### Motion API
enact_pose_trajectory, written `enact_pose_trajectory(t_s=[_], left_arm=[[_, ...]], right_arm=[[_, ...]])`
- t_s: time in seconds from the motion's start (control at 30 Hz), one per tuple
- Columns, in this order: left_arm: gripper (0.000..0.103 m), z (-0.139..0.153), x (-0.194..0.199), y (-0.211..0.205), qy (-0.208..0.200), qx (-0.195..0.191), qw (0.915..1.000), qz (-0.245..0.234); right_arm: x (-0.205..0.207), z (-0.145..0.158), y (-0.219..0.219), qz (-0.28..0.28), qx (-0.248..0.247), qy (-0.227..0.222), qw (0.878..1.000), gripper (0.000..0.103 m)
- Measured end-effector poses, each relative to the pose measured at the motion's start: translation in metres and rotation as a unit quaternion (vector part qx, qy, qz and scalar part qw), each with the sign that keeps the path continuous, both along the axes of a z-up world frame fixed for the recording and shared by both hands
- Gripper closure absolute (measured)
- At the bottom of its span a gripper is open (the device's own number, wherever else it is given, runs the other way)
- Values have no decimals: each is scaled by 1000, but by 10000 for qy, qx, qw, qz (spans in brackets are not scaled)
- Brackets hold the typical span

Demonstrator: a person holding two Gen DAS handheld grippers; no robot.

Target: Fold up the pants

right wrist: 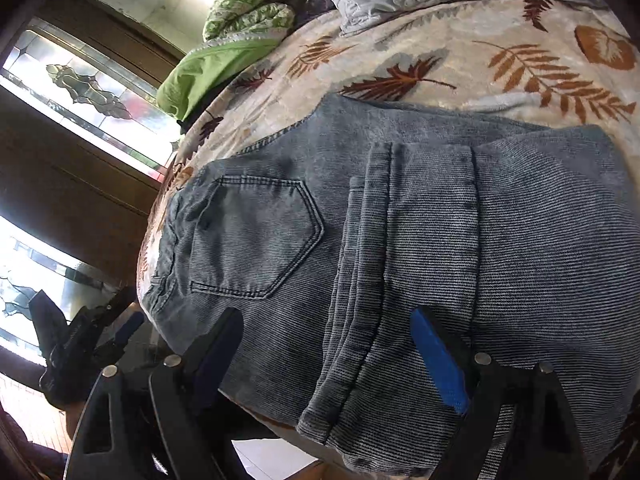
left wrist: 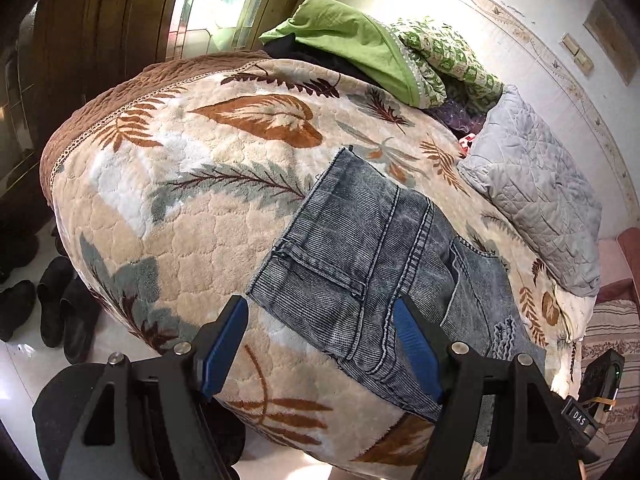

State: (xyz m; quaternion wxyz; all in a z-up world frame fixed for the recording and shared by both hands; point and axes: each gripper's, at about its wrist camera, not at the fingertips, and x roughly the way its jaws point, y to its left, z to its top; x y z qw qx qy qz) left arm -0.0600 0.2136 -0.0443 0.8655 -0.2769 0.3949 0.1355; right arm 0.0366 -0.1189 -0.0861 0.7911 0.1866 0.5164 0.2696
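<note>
My two tools, left tool (left wrist: pixel 320 344) and right tool (right wrist: pixel 328 354), gape wide, empty, above the folded blue-grey denim pants (right wrist: pixel 400 240); next I pinch an edge to fold again.

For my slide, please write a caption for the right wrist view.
Open right gripper above folded jeans on a leaf-print blanket.

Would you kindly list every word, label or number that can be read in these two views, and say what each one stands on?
"DAS": white letters on a small black tag at the lower right of the left wrist view, beside the left gripper.
The jeans show no readable label in either view.
The wall plates carry no print that can be made out.
The right wrist view holds no text at all.
</note>
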Motion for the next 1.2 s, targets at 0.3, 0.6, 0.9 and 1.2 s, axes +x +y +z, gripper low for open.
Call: enact_pose_trajectory(t_s=[0.3, 0.6, 0.9, 1.2], left_arm=[[27, -4, 1, 0, -30, -65, 9999, -80], [26, -14, -7, 23, -175, -819, 9965, 85], [26, -10, -8, 18, -288, -974, 9946, 223], [26, 29, 48, -58, -601, 661, 9884, -1227]], right_arm=[[-7, 25, 21, 155, -189, -323, 9992, 15], [-9, 17, 12, -37, -35, -135, 9999, 15], [-16, 26, -25, -280, 101, -217, 9993, 15], [77, 85, -14, 333, -234, -662, 9970, 15]])
